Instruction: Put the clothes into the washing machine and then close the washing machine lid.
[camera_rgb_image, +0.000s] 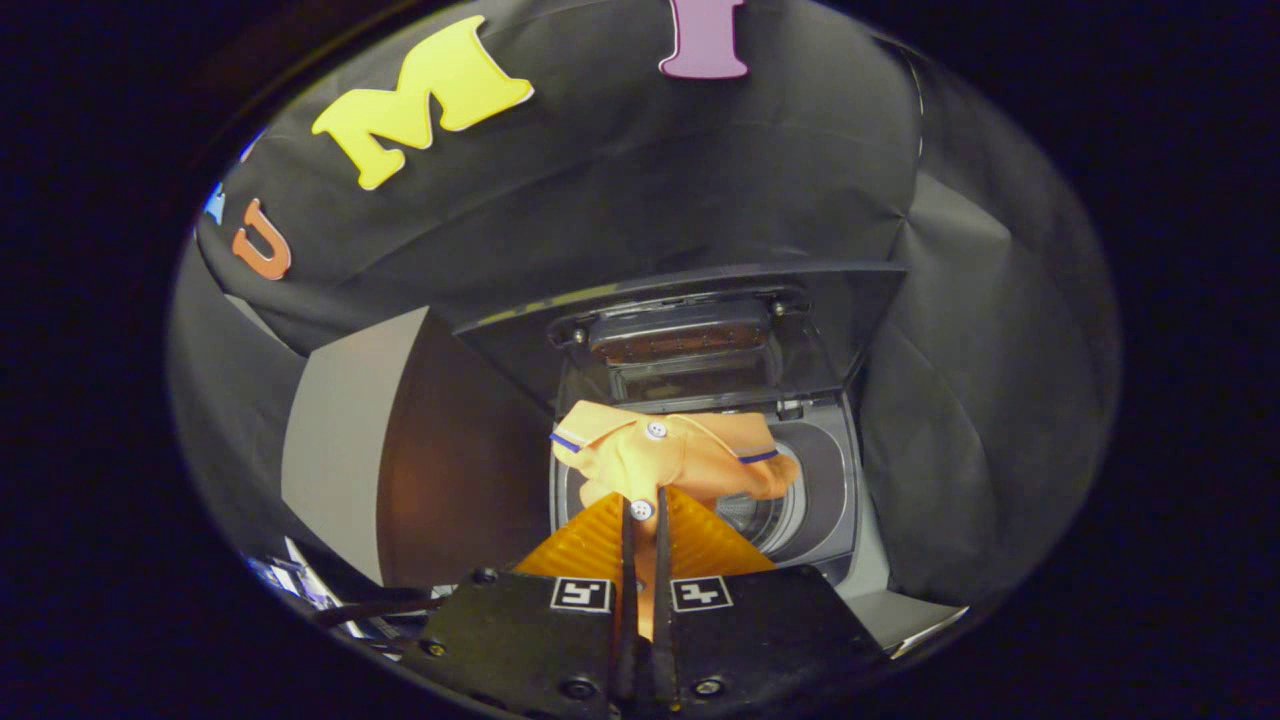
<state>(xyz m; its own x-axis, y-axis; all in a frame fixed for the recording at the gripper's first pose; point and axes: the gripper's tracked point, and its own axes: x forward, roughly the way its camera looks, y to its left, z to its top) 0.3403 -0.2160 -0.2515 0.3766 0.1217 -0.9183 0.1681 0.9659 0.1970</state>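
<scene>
My gripper (645, 500) is shut on an orange shirt (670, 455) with white buttons and blue trim on its collar. The shirt bunches just ahead of the fingertips and hangs over the round opening of the washing machine (815, 500). The drum shows below and beyond the cloth. The machine's lid (690, 300) stands open, tilted up behind the opening, with its hinge block facing me.
Black cloth walls close in behind and to the right of the machine. A brown panel (455, 470) and a pale grey panel (340, 440) stand to the machine's left. Some cables and small items (310, 590) lie low beside the gripper body.
</scene>
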